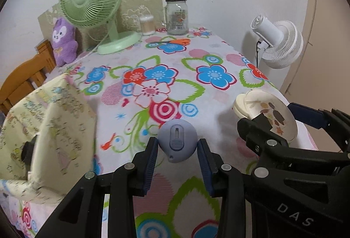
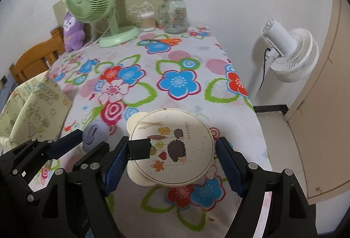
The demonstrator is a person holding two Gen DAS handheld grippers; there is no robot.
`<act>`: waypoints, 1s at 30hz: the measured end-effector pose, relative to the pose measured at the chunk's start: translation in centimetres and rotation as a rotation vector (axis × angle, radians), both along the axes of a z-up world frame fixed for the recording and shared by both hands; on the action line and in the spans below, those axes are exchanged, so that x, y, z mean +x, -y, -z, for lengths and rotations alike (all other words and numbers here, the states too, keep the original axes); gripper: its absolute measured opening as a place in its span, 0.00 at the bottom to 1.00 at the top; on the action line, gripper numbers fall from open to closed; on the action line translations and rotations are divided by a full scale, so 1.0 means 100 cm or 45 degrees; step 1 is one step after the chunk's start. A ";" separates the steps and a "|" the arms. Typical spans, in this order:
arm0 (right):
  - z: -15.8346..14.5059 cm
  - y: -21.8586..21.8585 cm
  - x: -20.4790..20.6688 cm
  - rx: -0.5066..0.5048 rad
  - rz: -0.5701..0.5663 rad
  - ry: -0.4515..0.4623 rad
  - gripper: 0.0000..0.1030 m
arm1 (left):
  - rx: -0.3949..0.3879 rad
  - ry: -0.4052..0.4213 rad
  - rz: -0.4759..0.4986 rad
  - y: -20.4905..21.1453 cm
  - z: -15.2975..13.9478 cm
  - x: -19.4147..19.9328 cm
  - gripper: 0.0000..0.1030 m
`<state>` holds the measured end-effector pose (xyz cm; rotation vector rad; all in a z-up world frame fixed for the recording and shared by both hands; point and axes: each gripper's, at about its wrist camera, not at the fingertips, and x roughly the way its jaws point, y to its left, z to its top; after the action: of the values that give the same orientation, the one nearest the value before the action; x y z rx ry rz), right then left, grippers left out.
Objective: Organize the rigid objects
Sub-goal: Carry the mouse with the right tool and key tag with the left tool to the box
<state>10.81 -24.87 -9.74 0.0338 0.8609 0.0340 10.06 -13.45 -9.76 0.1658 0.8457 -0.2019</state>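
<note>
Counter (image 1: 196, 96) draped in a white cloth printed with blue, red and green flowers, set against a plain white wall. Far end: green desk fan (image 1: 91, 4), purple plush toy (image 1: 63, 41), glass jar (image 1: 176, 16) with green cap, small clear tub, orange-handled scissors (image 1: 175, 42). Left: patterned box (image 1: 48, 128), wooden chair behind. Right, off the counter: white standing fan (image 1: 277, 41), beige door. Left gripper (image 1: 177, 165), jaws clamped on the blue-grey teardrop-shaped object (image 1: 177, 143) above the near edge. Right gripper (image 2: 171, 170), jaws on either side of the round cream plate (image 2: 172, 150) with hedgehog print; contact cannot be told.
</note>
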 end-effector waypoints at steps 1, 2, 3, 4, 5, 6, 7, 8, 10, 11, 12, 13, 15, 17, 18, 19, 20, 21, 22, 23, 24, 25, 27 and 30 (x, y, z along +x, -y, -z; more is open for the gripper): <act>-0.002 -0.003 -0.003 0.000 -0.003 0.003 0.78 | -0.001 0.004 -0.003 -0.002 -0.002 -0.003 0.37; -0.003 -0.005 -0.006 0.001 -0.008 0.006 0.78 | -0.003 0.007 -0.006 -0.005 -0.003 -0.005 0.37; -0.005 -0.007 -0.007 0.000 -0.011 0.007 0.78 | -0.005 0.010 -0.009 -0.007 -0.005 -0.008 0.37; -0.007 -0.009 -0.010 -0.005 -0.014 0.012 0.78 | -0.007 0.015 -0.013 -0.010 -0.007 -0.011 0.37; -0.009 -0.011 -0.012 -0.010 -0.017 0.017 0.78 | -0.009 0.021 -0.016 -0.012 -0.008 -0.014 0.37; -0.010 -0.014 -0.015 -0.014 -0.020 0.021 0.78 | -0.010 0.025 -0.017 -0.014 -0.010 -0.016 0.37; -0.013 -0.016 -0.018 -0.018 -0.022 0.027 0.78 | -0.010 0.031 -0.019 -0.016 -0.012 -0.019 0.37; -0.014 -0.017 -0.019 -0.019 -0.022 0.029 0.78 | -0.009 0.038 -0.020 -0.018 -0.014 -0.022 0.37; -0.018 -0.021 -0.024 -0.018 -0.024 0.033 0.78 | -0.011 0.045 -0.023 -0.021 -0.017 -0.026 0.37; -0.020 -0.023 -0.026 -0.019 -0.026 0.035 0.78 | -0.014 0.047 -0.024 -0.024 -0.019 -0.029 0.37; -0.021 -0.024 -0.028 -0.021 -0.027 0.037 0.78 | -0.017 0.047 -0.027 -0.025 -0.020 -0.030 0.37; -0.023 -0.027 -0.030 -0.025 -0.029 0.042 0.78 | -0.019 0.048 -0.028 -0.027 -0.022 -0.031 0.37; -0.027 -0.030 -0.032 -0.029 -0.032 0.046 0.78 | -0.023 0.052 -0.033 -0.031 -0.025 -0.034 0.37; -0.030 -0.034 -0.035 -0.030 -0.037 0.050 0.78 | -0.027 0.053 -0.041 -0.035 -0.028 -0.037 0.37; -0.032 -0.036 -0.036 -0.031 -0.039 0.051 0.78 | -0.025 0.057 -0.045 -0.036 -0.029 -0.039 0.37; -0.034 -0.038 -0.037 -0.035 -0.044 0.054 0.78 | -0.020 0.063 -0.047 -0.038 -0.031 -0.040 0.37; -0.035 -0.040 -0.039 -0.038 -0.048 0.057 0.78 | -0.022 0.064 -0.051 -0.040 -0.032 -0.042 0.37; -0.036 -0.042 -0.039 -0.038 -0.050 0.058 0.78 | -0.025 0.063 -0.054 -0.042 -0.033 -0.042 0.37; -0.037 -0.044 -0.040 -0.038 -0.054 0.058 0.78 | -0.029 0.062 -0.057 -0.044 -0.034 -0.043 0.37; -0.039 -0.046 -0.041 -0.038 -0.057 0.059 0.78 | -0.030 0.062 -0.062 -0.046 -0.035 -0.043 0.37; -0.040 -0.047 -0.041 -0.038 -0.058 0.060 0.78 | -0.030 0.063 -0.068 -0.047 -0.036 -0.043 0.37; -0.041 -0.049 -0.042 -0.037 -0.059 0.063 0.78 | -0.032 0.065 -0.074 -0.049 -0.038 -0.044 0.37; -0.044 -0.052 -0.042 -0.037 -0.057 0.069 0.78 | -0.035 0.069 -0.081 -0.051 -0.040 -0.045 0.37; -0.047 -0.057 -0.042 -0.045 -0.055 0.074 0.78 | -0.030 0.075 -0.090 -0.055 -0.043 -0.045 0.37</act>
<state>6.57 -19.18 -5.05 -0.0186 0.8039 0.0604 5.52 -7.93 -5.46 0.1193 0.7890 -0.1402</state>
